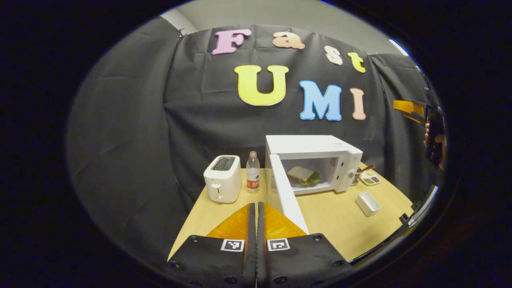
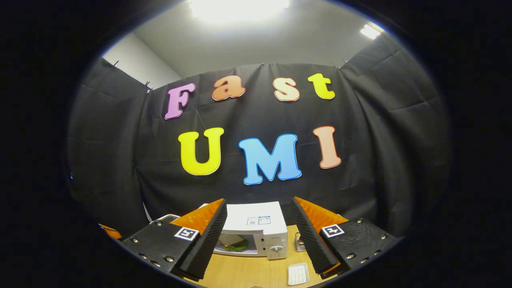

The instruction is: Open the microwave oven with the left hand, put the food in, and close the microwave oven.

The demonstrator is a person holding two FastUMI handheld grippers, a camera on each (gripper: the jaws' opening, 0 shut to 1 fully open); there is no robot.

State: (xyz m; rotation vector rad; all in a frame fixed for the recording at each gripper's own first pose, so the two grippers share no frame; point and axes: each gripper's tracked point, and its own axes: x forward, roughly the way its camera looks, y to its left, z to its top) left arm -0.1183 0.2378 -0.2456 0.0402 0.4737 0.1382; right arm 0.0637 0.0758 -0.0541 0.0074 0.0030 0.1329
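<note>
In the left gripper view, the left tool [image 1: 256, 208] has its fingers pressed together on nothing, raised above the tabletop [image 1: 340, 224]. The microwave oven [image 1: 316, 160] stands with its door [image 1: 286, 196] swung open and the sandwich [image 1: 301, 174] on a plate inside, beside a toaster [image 1: 222, 179] and a bottle [image 1: 252, 172].

In the right gripper view, the right tool [image 2: 258, 216] is spread wide and empty, with the microwave oven [image 2: 256, 232] between its fingers, farther off.

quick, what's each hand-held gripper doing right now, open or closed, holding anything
Left hand-held gripper: closed, fingers together, holding nothing.
Right hand-held gripper: open, fingers spread wide, holding nothing.
</note>
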